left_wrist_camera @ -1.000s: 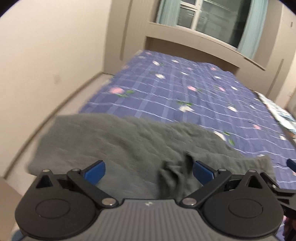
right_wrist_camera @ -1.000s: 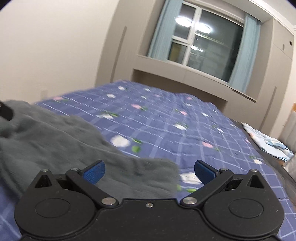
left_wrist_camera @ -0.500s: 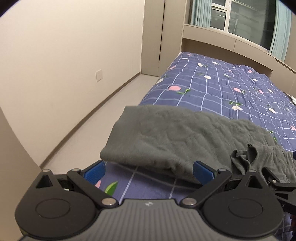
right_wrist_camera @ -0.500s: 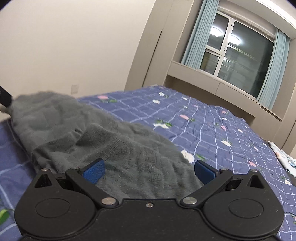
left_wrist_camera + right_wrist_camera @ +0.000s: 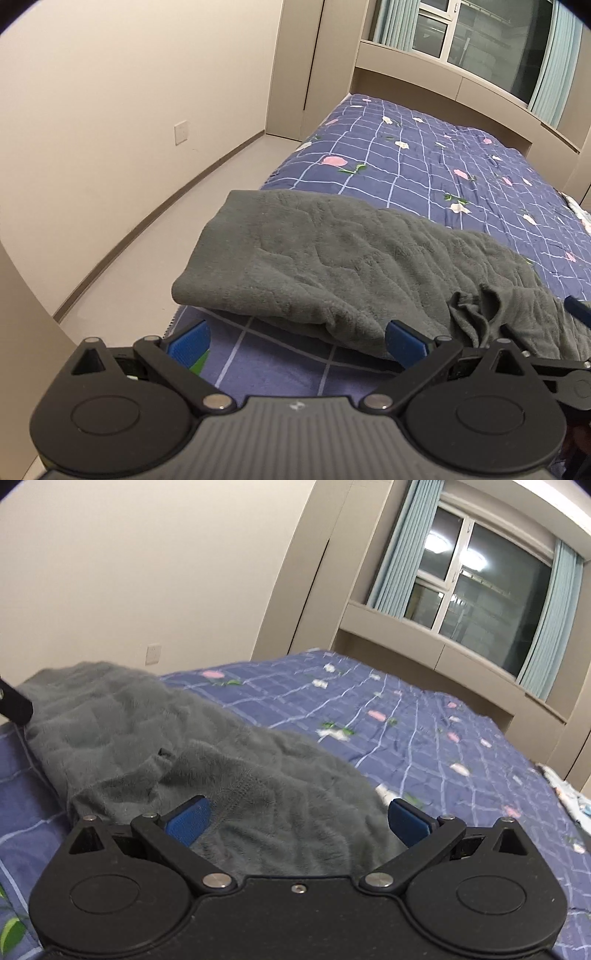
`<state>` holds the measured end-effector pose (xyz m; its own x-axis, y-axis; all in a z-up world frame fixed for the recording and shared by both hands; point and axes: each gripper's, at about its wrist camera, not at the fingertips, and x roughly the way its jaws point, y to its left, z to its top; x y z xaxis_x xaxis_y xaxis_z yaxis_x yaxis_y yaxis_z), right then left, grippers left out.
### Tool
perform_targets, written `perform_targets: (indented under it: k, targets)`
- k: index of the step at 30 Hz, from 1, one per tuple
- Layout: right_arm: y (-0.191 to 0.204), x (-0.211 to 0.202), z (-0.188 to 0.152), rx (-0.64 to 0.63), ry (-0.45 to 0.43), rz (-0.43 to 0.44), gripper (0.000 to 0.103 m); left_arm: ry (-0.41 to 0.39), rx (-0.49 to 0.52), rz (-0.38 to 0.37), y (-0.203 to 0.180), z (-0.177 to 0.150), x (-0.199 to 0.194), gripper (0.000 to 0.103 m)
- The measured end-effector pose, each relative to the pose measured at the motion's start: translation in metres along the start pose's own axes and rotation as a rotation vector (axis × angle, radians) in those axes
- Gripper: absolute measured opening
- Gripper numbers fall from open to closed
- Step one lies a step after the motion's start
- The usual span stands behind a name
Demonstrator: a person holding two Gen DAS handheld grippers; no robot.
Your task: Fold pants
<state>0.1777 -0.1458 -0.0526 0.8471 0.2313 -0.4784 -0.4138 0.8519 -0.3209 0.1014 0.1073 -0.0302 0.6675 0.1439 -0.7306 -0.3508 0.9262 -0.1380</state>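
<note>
Grey fleece pants [image 5: 332, 258] lie folded over on the blue checked bed cover [image 5: 424, 162], near the bed's front left corner. My left gripper [image 5: 295, 341] is open just short of their near folded edge, holding nothing. In the right wrist view the same pants [image 5: 184, 746] stretch from the far left toward the camera. My right gripper [image 5: 297, 819] is open low over their near end, fabric showing between its blue pads [image 5: 188, 819]. A rumpled bunch of cloth [image 5: 480, 306] sits on the pants' right side.
The bed's left edge drops to a grey floor [image 5: 177, 236] along a beige wall [image 5: 110, 110]. A window with pale blue curtains [image 5: 480, 590] stands behind the headboard ledge. A light patterned cloth [image 5: 569, 794] lies past the bed's right side.
Both grippers have drawn back from the pants, staying open. The left view has swung left and pulled away, so the folded edge and bare bed cover now show in front of it.
</note>
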Motion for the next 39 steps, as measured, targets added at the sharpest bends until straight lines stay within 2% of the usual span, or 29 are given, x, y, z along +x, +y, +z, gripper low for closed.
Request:
perform_targets:
  k: [24, 31, 34, 37, 39]
  targets:
    - [-0.004, 0.005, -0.006, 0.047, -0.005, 0.010, 0.103, 0.020, -0.006, -0.022, 0.003, 0.001, 0.009, 0.103]
    - [-0.005, -0.013, -0.006, 0.026, -0.089, -0.031, 0.103, 0.050, -0.036, -0.043, 0.014, -0.003, 0.018, 0.103]
    - [-0.011, -0.015, -0.006, 0.034, -0.089, -0.033, 0.103, 0.064, -0.086, -0.077, 0.027, -0.001, 0.024, 0.103]
    - [-0.015, -0.012, -0.007, 0.038, -0.074, -0.013, 0.103, 0.061, -0.209, -0.064, 0.052, 0.001, 0.031, 0.103]
    - [-0.016, -0.007, -0.010, 0.040, -0.052, 0.000, 0.103, 0.058, -0.310, -0.146, 0.072, 0.000, 0.037, 0.103]
